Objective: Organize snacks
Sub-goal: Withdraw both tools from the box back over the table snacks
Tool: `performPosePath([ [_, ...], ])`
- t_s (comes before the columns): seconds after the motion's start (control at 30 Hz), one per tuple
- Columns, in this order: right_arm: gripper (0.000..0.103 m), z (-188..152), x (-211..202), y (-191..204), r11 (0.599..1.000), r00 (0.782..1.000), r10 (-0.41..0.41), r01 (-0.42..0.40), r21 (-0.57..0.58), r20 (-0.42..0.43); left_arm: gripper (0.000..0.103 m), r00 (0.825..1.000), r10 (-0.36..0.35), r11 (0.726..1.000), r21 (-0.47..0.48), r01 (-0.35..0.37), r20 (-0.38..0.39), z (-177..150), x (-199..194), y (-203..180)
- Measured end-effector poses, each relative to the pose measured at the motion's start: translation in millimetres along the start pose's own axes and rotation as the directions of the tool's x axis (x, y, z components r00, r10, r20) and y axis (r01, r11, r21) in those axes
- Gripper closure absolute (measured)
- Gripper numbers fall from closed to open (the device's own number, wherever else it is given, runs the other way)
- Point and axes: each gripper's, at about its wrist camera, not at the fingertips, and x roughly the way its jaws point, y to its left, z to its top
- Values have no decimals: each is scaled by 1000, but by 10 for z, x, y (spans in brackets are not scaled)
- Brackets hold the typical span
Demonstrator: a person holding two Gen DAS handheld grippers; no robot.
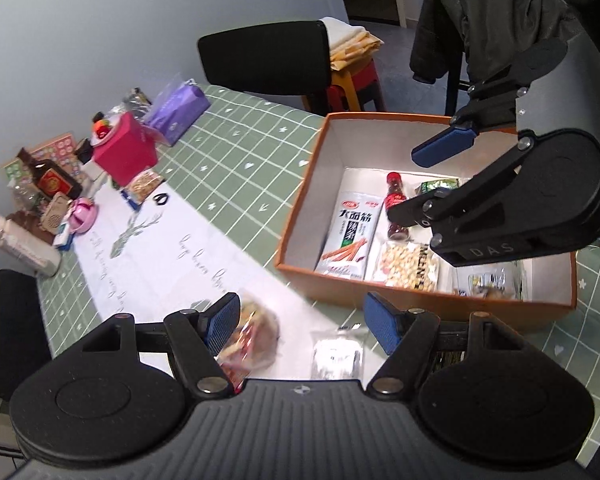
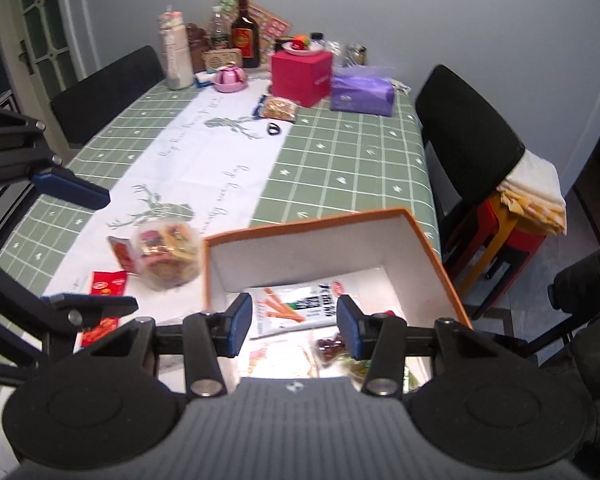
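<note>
An orange box [image 1: 420, 305] with white inside walls stands on the table and holds several snacks: a white strip-snack packet [image 1: 348, 236], a small red-capped bottle [image 1: 396, 210], a bag of nuts [image 1: 406, 266]. My left gripper [image 1: 300, 324] is open and empty above the table, with a clear bag of mixed snacks [image 1: 256, 338] and a silver packet [image 1: 336, 356] under it. My right gripper [image 2: 294, 326] is open and empty over the box [image 2: 436, 258]. The clear bag [image 2: 166, 256] and a red packet [image 2: 106, 286] lie left of the box.
The far table end holds a red box [image 2: 300, 76], a purple tissue pack [image 2: 362, 94], bottles [image 2: 245, 34], a pink container [image 2: 230, 78] and a small snack bag [image 2: 278, 108]. Black chairs [image 2: 466, 136] stand around the green checked table [image 2: 340, 168].
</note>
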Motion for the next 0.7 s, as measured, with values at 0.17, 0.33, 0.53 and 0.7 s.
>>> performPosePath([
  [0.17,56,1,-189,305,999,999,24,-22,-38,42,19,1000,15,999,-39,-14,20,-262,-212,87],
  [0.33,56,-108,-213,498,999,998,30,-28,-47,46,19,1000,19,996,-85,-17,19,-608,-266,129],
  [0.53,56,-348,-112,729,997,999,49,-48,-57,17,19,1000,4,990,-140,-4,0,-1030,-196,139],
  [0.7,56,-588,23,849,997,998,62,-63,-54,-18,19,1000,-22,977,-211,18,-16,-1328,-60,159],
])
